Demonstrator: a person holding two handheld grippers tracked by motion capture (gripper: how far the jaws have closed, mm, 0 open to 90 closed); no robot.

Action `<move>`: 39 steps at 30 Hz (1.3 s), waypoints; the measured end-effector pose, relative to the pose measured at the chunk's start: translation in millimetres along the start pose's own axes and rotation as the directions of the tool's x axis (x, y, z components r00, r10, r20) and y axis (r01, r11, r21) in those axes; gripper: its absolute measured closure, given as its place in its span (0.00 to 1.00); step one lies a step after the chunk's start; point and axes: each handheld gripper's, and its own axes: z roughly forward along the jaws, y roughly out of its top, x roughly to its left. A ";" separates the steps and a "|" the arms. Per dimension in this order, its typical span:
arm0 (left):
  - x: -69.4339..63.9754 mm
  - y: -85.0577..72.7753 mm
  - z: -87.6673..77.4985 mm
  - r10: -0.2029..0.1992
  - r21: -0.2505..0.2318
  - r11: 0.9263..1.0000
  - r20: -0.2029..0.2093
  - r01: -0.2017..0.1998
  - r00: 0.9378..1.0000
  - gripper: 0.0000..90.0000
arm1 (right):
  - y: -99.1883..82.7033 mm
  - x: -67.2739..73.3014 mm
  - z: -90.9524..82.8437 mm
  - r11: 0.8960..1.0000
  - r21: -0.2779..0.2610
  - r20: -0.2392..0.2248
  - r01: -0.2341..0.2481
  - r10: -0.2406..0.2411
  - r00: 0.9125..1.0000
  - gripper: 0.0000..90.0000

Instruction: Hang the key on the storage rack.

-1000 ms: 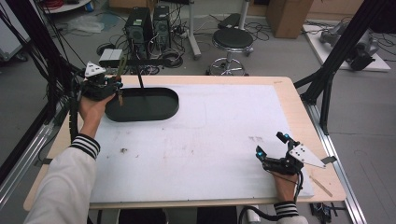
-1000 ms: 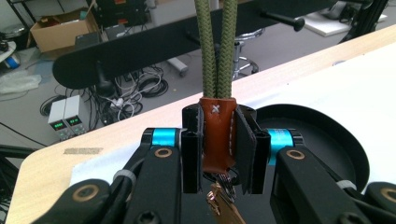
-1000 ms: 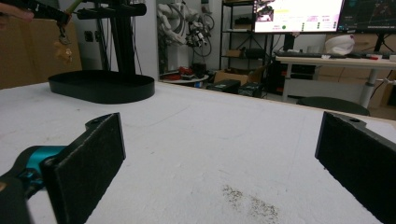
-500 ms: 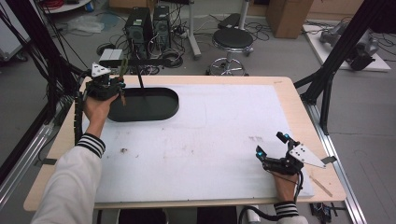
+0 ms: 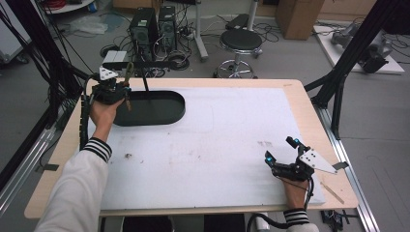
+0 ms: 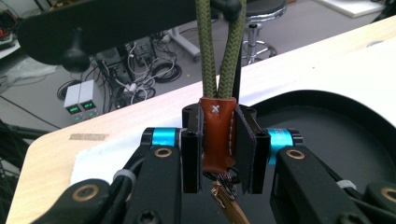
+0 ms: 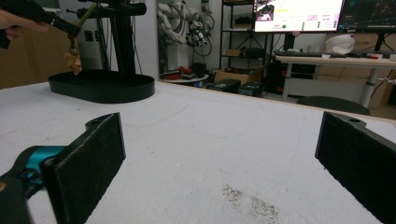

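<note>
While the right gripper [image 5: 280, 155] lies open, the keyring [image 6: 217, 135], clamped in the left gripper [image 5: 126, 92], has been lifted toward the stand's bar [image 5: 138, 64], so hanging seems near.

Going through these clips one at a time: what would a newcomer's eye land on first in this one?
First, the left gripper, shut on a brown leather tab whose green cord loop runs up toward the crossbar of a black stand. That stand rises from a black oval tray at the table's far left. The right gripper rests at the near right on the white mat, jaws wide open and empty.
</note>
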 end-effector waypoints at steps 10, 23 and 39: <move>-1.8 -2.8 7.2 -0.003 0.016 1.000 -0.019 0.003 1.000 0.82 | 0.1 -0.2 0.2 1.000 0.003 0.001 0.004 -0.004 1.000 0.01; -6.8 -5.0 11.6 0.017 0.042 0.999 -0.022 -0.016 1.000 0.82 | 0.0 -0.1 0.0 1.000 0.002 0.001 -0.001 0.001 1.000 0.01; 1.1 -18.1 2.8 -0.110 -0.018 0.994 0.083 0.111 0.991 0.36 | -0.3 -0.5 -0.9 1.000 -0.004 0.004 -0.002 0.002 1.000 0.01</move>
